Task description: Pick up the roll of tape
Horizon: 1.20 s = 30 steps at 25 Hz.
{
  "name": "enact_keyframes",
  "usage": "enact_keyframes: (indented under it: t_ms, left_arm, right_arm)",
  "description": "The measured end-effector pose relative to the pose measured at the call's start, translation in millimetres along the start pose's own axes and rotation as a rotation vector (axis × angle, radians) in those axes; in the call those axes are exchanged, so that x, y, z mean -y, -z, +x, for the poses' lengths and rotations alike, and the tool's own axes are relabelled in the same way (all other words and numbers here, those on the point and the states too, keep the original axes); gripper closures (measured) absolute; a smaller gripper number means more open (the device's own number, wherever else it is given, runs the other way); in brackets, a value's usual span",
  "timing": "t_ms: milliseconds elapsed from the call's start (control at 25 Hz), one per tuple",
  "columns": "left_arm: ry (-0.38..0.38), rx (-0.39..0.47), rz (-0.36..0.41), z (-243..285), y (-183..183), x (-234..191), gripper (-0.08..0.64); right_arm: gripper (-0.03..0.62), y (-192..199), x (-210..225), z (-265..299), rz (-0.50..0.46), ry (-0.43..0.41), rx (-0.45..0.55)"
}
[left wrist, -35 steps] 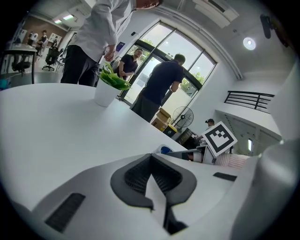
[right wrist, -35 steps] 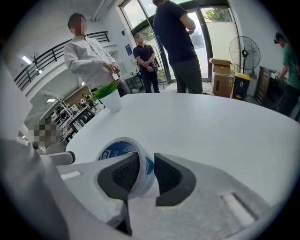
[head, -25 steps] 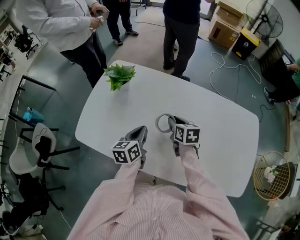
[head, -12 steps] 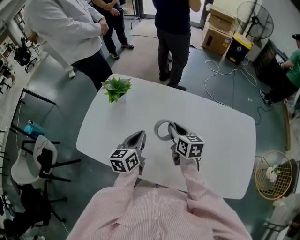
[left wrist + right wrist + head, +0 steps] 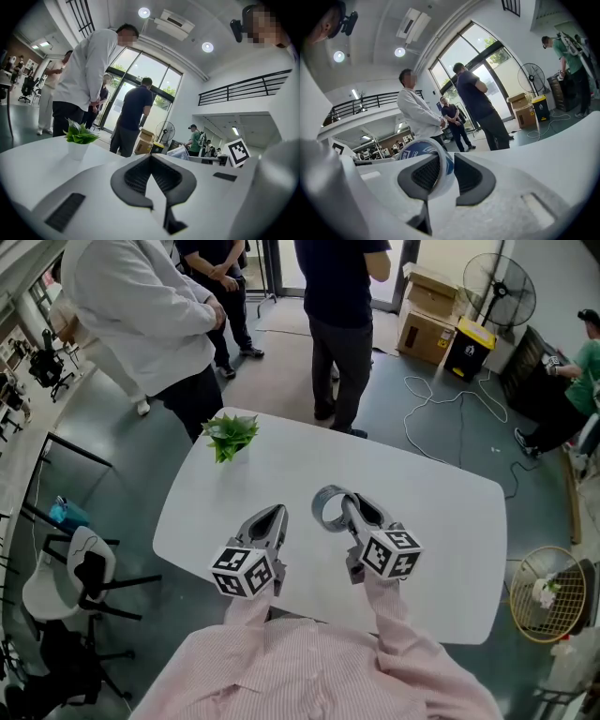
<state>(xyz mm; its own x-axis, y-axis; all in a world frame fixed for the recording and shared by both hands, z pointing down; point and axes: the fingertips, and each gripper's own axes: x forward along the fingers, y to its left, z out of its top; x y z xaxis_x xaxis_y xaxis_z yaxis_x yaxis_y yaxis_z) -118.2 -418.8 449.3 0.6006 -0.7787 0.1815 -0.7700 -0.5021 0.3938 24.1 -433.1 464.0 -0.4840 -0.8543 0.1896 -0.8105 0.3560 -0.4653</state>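
The roll of tape [image 5: 320,514], a white ring with blue print, hangs above the white table [image 5: 431,512]. My right gripper [image 5: 349,506] is shut on it, one pad inside the ring and one outside. In the right gripper view the roll of tape [image 5: 423,146] stands upright between the dark pads of the right gripper [image 5: 445,171]. My left gripper [image 5: 271,514] is held beside it to the left, shut and empty. Nothing lies between the pads of the left gripper [image 5: 151,161] in its own view.
A small potted plant [image 5: 231,433] stands on the table's far left corner, the same potted plant [image 5: 78,137] showing ahead of the left gripper. Three people [image 5: 342,315] stand beyond the far edge. A chair [image 5: 80,540] is at the left, a wire basket [image 5: 544,592] at the right.
Both grippers have risen toward the camera. The right one has carried the roll of tape up off the table; the left stays shut and empty.
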Motion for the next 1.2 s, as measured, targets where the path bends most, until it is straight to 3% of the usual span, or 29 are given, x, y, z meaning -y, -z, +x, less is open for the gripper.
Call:
enact_keyframes:
  t_ms: [720,1200]
  left_arm:
    - [-0.001,0.133,0.159,-30,-60,30,0.560]
    - [-0.020,0.169,0.230,-41,-73,41,0.560]
  right_arm:
    - [0.500,-72,-33,-46,-0.072,-0.065,0.221]
    - [0.506,-86,-39,-60,-0.126,-0.071,0.268]
